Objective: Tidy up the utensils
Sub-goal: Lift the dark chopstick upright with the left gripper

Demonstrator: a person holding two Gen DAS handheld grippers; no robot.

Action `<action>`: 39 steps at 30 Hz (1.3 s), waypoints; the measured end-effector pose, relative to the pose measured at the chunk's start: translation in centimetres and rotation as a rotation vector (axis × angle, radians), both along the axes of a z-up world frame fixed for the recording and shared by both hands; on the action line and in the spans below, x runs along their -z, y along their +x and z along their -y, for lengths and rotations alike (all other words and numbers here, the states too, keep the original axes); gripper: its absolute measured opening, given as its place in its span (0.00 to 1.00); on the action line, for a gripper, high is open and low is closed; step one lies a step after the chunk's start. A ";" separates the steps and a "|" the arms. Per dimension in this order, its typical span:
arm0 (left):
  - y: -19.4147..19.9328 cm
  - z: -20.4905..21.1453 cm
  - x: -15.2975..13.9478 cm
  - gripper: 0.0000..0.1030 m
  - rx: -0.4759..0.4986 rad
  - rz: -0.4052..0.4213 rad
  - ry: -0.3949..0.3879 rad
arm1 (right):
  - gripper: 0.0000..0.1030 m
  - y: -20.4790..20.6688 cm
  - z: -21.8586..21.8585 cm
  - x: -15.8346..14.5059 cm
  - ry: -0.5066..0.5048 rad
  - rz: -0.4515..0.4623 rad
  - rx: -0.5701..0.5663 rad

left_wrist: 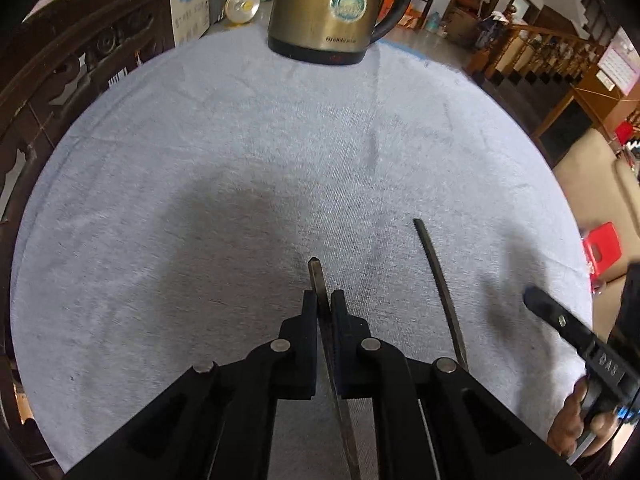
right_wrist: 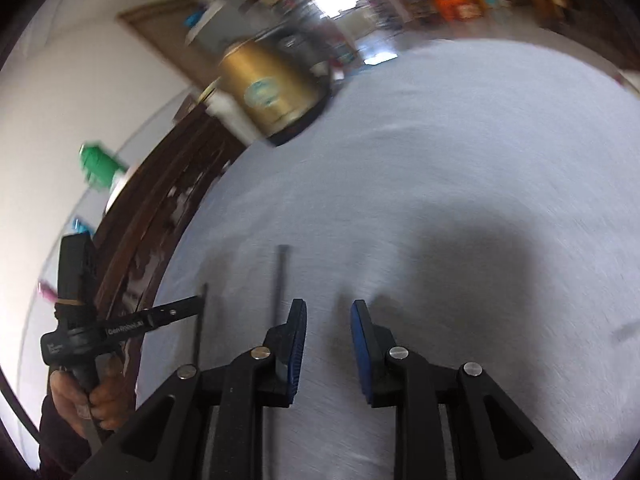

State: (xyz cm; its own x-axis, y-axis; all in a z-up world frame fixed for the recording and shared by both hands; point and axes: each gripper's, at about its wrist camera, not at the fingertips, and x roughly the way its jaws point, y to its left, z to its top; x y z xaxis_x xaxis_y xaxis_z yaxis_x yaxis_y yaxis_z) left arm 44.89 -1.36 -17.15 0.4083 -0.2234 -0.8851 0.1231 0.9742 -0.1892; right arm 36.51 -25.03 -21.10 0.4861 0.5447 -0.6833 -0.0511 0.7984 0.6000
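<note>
My left gripper (left_wrist: 324, 300) is shut on a thin dark metal utensil handle (left_wrist: 320, 280), whose tip sticks out past the fingertips just above the grey cloth. A second dark utensil (left_wrist: 438, 280) lies on the cloth to its right. In the right wrist view that utensil (right_wrist: 280, 276) lies just left of my right gripper (right_wrist: 328, 312), which is open and empty above the cloth. The left gripper (right_wrist: 176, 312) with its held utensil (right_wrist: 202, 320) shows at the left. The right gripper's finger (left_wrist: 560, 322) shows at the far right of the left wrist view.
A gold electric kettle (left_wrist: 332, 8) stands at the far edge of the round table covered with grey cloth (left_wrist: 240, 140). A dark carved wooden chair (left_wrist: 60, 72) borders the table on the left. A red stool (left_wrist: 602, 246) stands beyond the right edge.
</note>
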 end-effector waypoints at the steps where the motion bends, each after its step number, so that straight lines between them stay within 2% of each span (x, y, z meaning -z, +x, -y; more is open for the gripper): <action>1: -0.2 -0.2 -0.4 0.06 0.005 0.010 -0.004 | 0.25 1.0 -1.2 -0.7 -0.019 0.001 -0.039; 5: -1.3 -1.2 -2.4 0.06 0.019 0.060 -0.025 | 0.25 5.7 -5.8 -1.7 -0.116 -0.071 -0.177; 10: -2.1 -2.3 -4.3 0.06 0.024 0.099 -0.043 | 0.25 8.9 -10.5 -1.4 -0.317 -0.142 -0.303; 14: -2.8 -2.8 -5.8 0.06 0.027 0.145 -0.044 | 0.25 10.4 -13.1 -0.5 -0.489 -0.194 -0.358; 20: -4.3 -3.2 -8.4 0.06 0.026 0.220 -0.029 | 0.25 11.0 -15.6 1.6 -0.602 -0.299 -0.402; 21: -4.6 -3.2 -8.7 0.06 0.027 0.232 -0.026 | 0.22 11.0 -16.0 1.5 -0.615 -0.280 -0.400; 23: -4.9 -3.2 -9.2 0.06 0.028 0.249 -0.022 | 0.19 11.2 -16.8 1.5 -0.624 -0.277 -0.402; 25: -5.4 -3.2 -9.9 0.06 0.026 0.269 -0.016 | 0.08 10.9 -17.2 1.5 -0.622 -0.266 -0.401; 30: -6.8 -3.4 -11.0 0.06 0.016 0.300 -0.006 | 0.06 9.4 -16.6 1.3 -0.610 -0.230 -0.362; 32: -7.6 -3.6 -11.5 0.06 0.007 0.315 -0.004 | 0.06 8.5 -15.4 0.7 -0.573 -0.197 -0.336; 39: -11.2 -4.1 -13.6 0.05 -0.011 0.386 -0.001 | 0.06 4.3 -8.8 -3.6 -0.467 -0.082 -0.146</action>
State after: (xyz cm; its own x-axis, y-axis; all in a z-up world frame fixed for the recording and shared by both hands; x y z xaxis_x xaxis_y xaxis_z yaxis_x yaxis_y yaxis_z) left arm 33.70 2.77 -3.51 0.7141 -0.2176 -0.6654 0.1746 0.9758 -0.1317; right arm 40.80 -16.26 -17.48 0.3621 0.2293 -0.9035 -0.1496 0.9710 0.1865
